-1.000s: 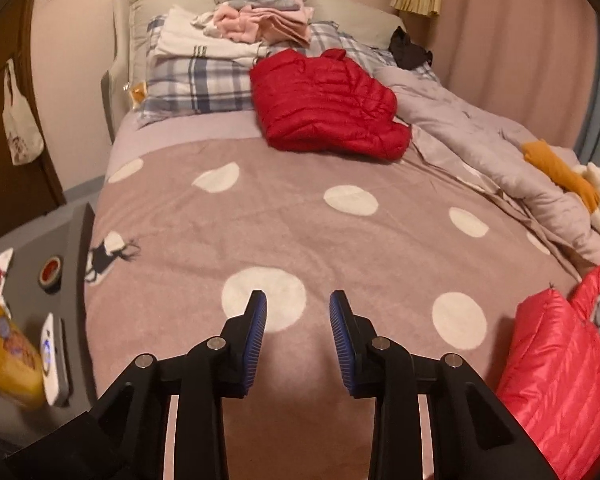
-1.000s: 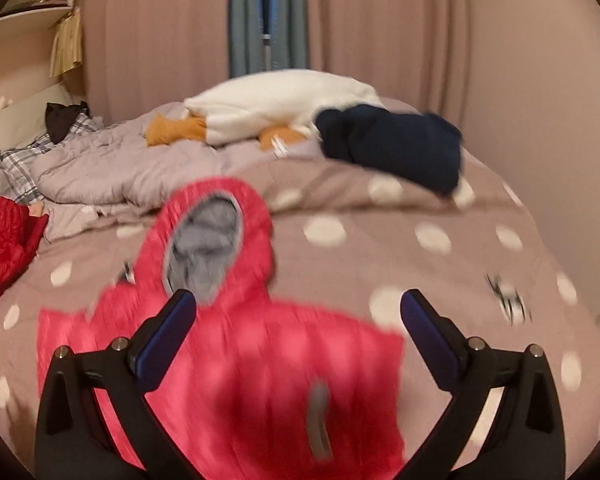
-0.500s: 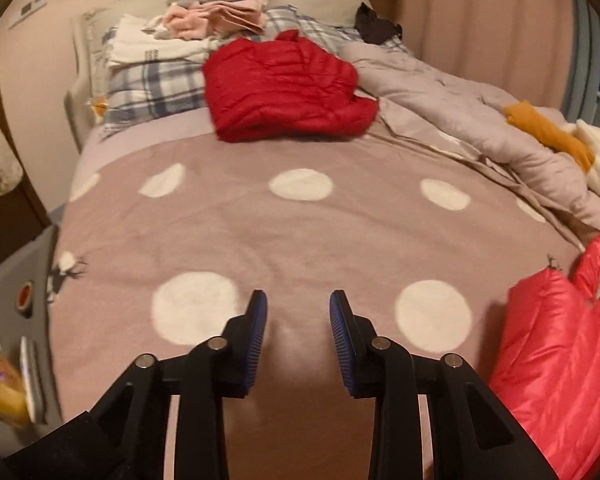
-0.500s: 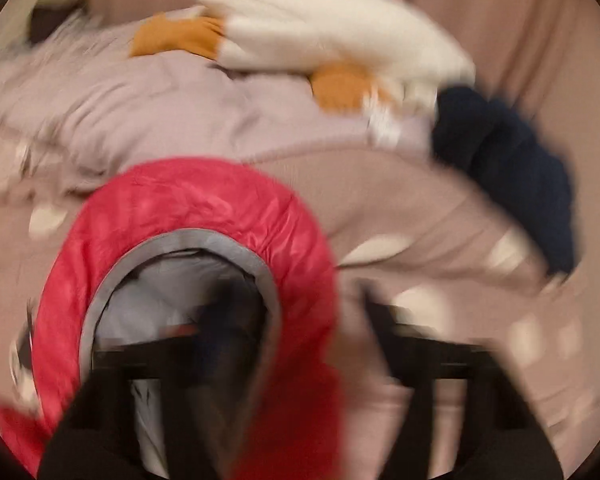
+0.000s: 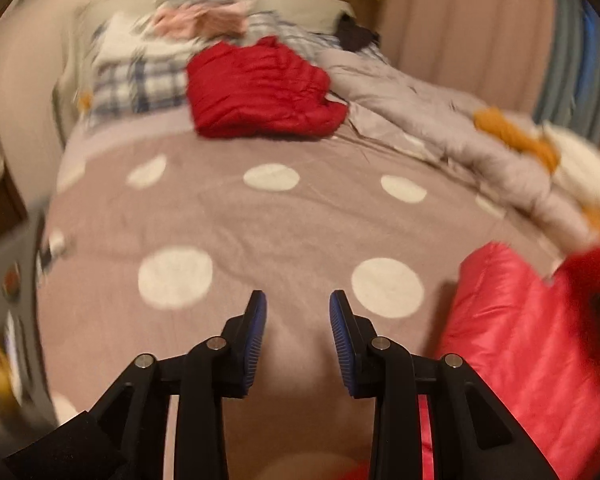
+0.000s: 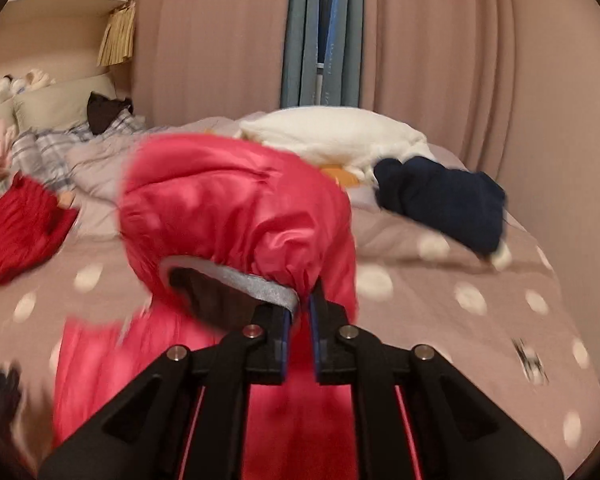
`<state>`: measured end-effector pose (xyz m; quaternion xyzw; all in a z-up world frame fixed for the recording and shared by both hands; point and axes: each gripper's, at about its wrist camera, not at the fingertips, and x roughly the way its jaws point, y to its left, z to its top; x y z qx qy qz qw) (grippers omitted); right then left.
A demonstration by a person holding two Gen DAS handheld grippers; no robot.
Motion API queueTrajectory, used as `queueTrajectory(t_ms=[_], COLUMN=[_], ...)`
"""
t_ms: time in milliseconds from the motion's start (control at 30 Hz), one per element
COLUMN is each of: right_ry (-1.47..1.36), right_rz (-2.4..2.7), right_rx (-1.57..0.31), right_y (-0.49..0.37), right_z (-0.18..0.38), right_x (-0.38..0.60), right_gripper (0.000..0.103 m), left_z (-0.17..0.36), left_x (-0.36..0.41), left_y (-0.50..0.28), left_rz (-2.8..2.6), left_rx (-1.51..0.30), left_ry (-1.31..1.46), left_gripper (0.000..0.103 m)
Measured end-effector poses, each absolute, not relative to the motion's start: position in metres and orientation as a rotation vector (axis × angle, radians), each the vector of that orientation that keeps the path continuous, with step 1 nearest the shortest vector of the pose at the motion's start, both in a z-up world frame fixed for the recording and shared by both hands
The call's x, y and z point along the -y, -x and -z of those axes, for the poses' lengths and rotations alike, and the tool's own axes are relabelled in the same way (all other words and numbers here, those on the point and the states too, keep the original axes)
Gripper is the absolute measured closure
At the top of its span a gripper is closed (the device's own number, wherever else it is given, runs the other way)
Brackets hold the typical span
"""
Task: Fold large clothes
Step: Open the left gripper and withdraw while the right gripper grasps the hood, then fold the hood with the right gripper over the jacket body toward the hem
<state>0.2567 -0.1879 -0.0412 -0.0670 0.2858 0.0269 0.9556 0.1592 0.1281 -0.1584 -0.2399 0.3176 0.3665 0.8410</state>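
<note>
A taupe bedspread with white dots (image 5: pixel 292 232) covers the bed, with pink curtains (image 6: pixel 440 40) behind. The right gripper (image 6: pixel 300 304), jaws having just been closing, pinches the grey-trimmed hood rim of the pink puffy jacket (image 6: pixel 236 208) at frame centre. The left gripper (image 5: pixel 298 312) stands slightly apart and empty, with the jacket at lower right.

Puffer jacket (image 6: pixel 236 216) lies on bed (image 5: pixel 300 232), near edge, right of left hand-held gripper (image 5: pixel 298 308). Folded jacket (image 5: pixel 256 88) sits farther back, before pillows (image 5: pixel 140 76). Duvet (image 5: pixel 428 116) bunched along far right; dark garment (image 6: pixel 444 200) beside white cushion (image 6: pixel 336 132).
</note>
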Motion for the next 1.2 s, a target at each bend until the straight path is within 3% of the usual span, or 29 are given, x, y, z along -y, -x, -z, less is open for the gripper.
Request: queueTrajectory(t_ms=[67, 300, 333, 367, 400, 433, 467, 533, 700, 800, 833, 867, 900, 933, 1033, 1200], right_ry=[0.102, -0.059, -0.099, -0.125, -0.143, -0.175, -0.201, -0.299, -0.453, -0.527, -0.544, -0.542, -0.523, -0.511, -0.590, -0.420], right_rz=[-0.040, -0.012, -0.002, -0.003, -0.012, -0.032, -0.046, -0.106, -0.161, -0.201, -0.229, -0.246, -0.245, -0.224, -0.207, -0.203], right_rx=[-0.642, -0.720, -0.701, -0.687, -0.682, -0.684, -0.693, -0.718, -0.707, -0.741, -0.802, -0.842, -0.871, -0.898, -0.887, -0.854], right_y=[-0.226, -0.200, -0.197, -0.196, -0.194, -0.197, -0.195, -0.198, -0.216, -0.233, -0.245, -0.252, -0.256, -0.260, -0.254, -0.229], right_z=[0.063, 0.095, 0.093, 0.092, 0.093, 0.094, 0.098, 0.103, 0.111, 0.133, 0.149, 0.162, 0.170, 0.180, 0.184, 0.156], right_x=[0.200, 0.228, 0.231, 0.233, 0.233, 0.235, 0.235, 0.233, 0.232, 0.225, 0.218, 0.213, 0.209, 0.207, 0.214, 0.196], right_gripper=[0.067, 0.062, 0.052, 0.041, 0.036, 0.031, 0.031, 0.031, 0.026, 0.024, 0.028, 0.055, 0.078, 0.091, 0.094, 0.094], left_z=[0.159, 0.137, 0.136, 0.135, 0.135, 0.135, 0.134, 0.134, 0.127, 0.141, 0.151, 0.163, 0.183, 0.197, 0.204, 0.165], left_x=[-0.127, -0.097, -0.093, -0.091, -0.090, -0.090, -0.090, -0.084, -0.055, -0.020, -0.013, -0.010, -0.007, -0.006, -0.007, 0.017], left_y=[-0.156, -0.135, -0.137, -0.138, -0.139, -0.141, -0.145, -0.160, -0.203, -0.248, -0.260, -0.269, -0.279, -0.285, -0.283, -0.238], left_rz=[-0.740, -0.624, -0.586, -0.548, -0.508, -0.469, -0.433, -0.302, 0.011, 0.269, 0.300, 0.289, 0.240, 0.229, 0.211, 0.109], left_rx=[-0.710, -0.653, -0.666, -0.668, -0.665, -0.671, -0.687, -0.718, -0.700, -0.851, -0.887, -0.919, -0.975, -1.014, -1.006, -0.861], left_ry=[0.587, 0.520, 0.510, 0.516, 0.533, 0.554, 0.574, 0.609, 0.664, 0.622, 0.640, 0.665, 0.688, 0.705, 0.737, 0.405], left_gripper=[0.070, 0.069, 0.067, 0.063, 0.060, 0.045, 0.029, 0.020, 0.020, 0.020, 0.025, 0.044, 0.056, 0.073, 0.083, 0.084])
